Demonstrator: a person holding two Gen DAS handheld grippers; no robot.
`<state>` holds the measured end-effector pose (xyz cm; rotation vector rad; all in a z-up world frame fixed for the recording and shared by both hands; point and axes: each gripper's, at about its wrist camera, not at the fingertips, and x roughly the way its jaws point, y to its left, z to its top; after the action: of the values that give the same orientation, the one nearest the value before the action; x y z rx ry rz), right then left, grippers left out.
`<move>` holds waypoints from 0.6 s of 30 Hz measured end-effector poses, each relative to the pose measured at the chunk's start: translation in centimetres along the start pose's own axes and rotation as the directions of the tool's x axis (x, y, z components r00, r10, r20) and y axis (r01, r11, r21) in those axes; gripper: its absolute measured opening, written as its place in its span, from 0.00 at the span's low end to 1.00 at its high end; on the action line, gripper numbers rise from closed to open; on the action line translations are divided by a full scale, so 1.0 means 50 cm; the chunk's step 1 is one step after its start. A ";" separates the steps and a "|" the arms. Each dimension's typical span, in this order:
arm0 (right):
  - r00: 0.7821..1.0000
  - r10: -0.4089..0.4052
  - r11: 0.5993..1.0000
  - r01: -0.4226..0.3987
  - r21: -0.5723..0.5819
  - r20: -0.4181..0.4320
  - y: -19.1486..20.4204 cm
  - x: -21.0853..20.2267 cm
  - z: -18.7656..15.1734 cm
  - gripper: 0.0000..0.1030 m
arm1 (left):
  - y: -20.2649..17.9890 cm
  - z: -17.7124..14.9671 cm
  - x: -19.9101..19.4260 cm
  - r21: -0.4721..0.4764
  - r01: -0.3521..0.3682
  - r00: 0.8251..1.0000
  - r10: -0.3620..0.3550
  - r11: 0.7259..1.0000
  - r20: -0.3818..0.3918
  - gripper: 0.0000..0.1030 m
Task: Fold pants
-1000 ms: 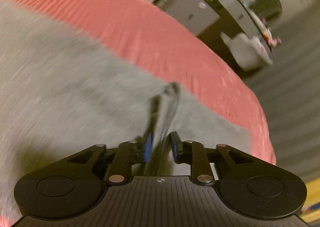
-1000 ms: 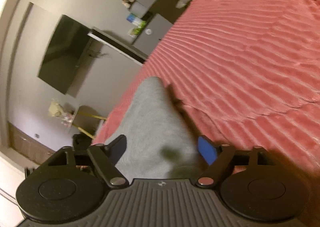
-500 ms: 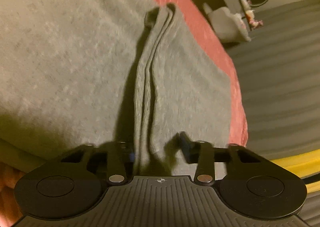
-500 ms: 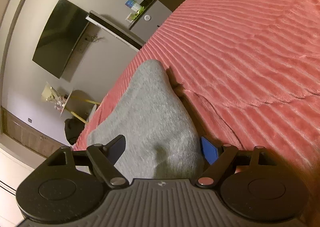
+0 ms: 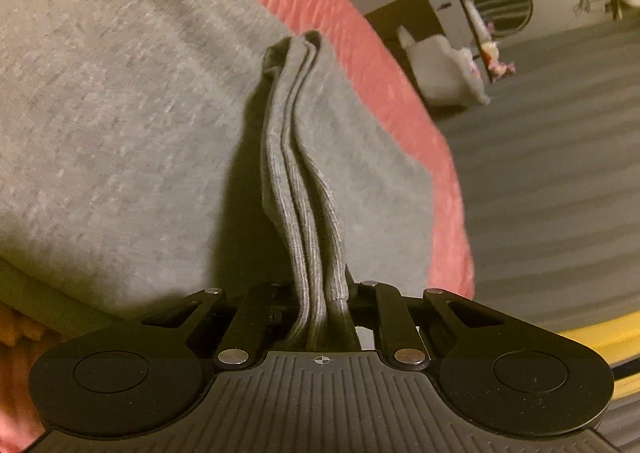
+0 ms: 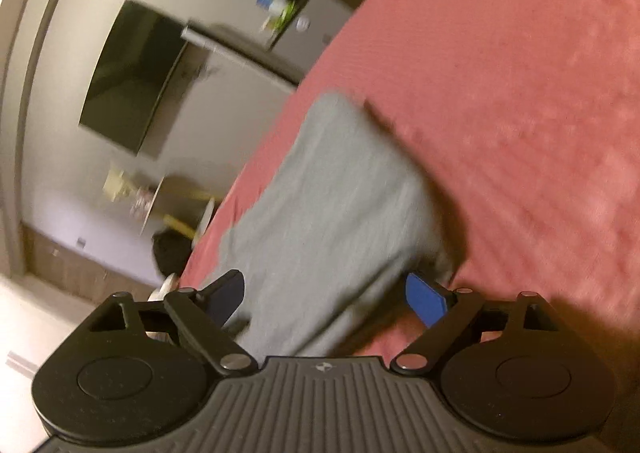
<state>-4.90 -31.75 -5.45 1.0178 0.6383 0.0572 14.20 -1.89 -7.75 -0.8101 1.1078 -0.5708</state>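
Here, left gripper (image 5: 322,305) just closed, pinching a ribbed fold of the gray pants (image 5: 120,93) near the bed (image 5: 400,93) edge, right gripper (image 6: 326,299) just opened wider, nothing gripped

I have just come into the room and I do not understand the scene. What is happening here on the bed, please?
A person is folding grey pants on a red bedspread, holding a gripper in each hand. The left gripper has just been closing and now pinches the ribbed cuff of the pants. The right gripper has just been opening; its jaws stand wide apart over the grey cloth without pressing on it.
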 end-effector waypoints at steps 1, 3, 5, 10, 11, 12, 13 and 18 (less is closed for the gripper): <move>1.000 0.007 1.000 -0.007 0.003 -0.011 0.002 0.012 -0.003 0.86 | -0.004 0.002 0.000 -0.010 0.012 1.000 -0.012 1.000 0.006 0.14; 1.000 0.026 1.000 -0.026 0.002 -0.011 0.010 0.035 -0.005 0.86 | -0.015 0.005 -0.006 -0.018 0.027 0.999 -0.027 0.999 0.021 0.14; 1.000 0.018 1.000 -0.018 0.004 0.010 0.014 0.054 -0.002 0.86 | -0.027 0.009 -0.010 -0.017 0.021 0.999 -0.020 1.000 0.044 0.13; 0.976 -0.160 0.987 0.155 0.042 0.150 -0.012 0.033 0.020 0.40 | -0.022 0.010 -0.012 -0.004 -0.027 0.998 0.027 1.000 0.050 0.13; 0.964 -0.225 0.974 0.220 0.055 0.138 -0.021 0.033 0.019 0.25 | -0.017 0.008 -0.006 -0.006 -0.042 0.998 0.042 0.999 0.042 0.13; 0.964 -0.235 0.971 0.226 0.084 0.126 -0.031 0.031 0.017 0.13 | -0.011 0.004 -0.005 -0.001 -0.060 0.997 0.060 0.998 0.042 0.13; 0.967 -0.223 0.972 0.211 0.106 0.126 -0.037 0.028 0.015 0.13 | -0.009 0.001 0.000 0.009 -0.078 0.996 0.078 0.997 0.044 0.13; 0.968 -0.207 0.978 0.206 0.022 0.141 -0.011 0.010 0.003 0.13 | -0.035 -0.017 -0.029 0.138 -0.098 0.989 0.081 0.986 0.121 0.13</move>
<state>-4.57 -31.98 -6.07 0.9481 0.6106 -0.1993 12.88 -2.09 -5.72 -0.6565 0.9809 -0.5157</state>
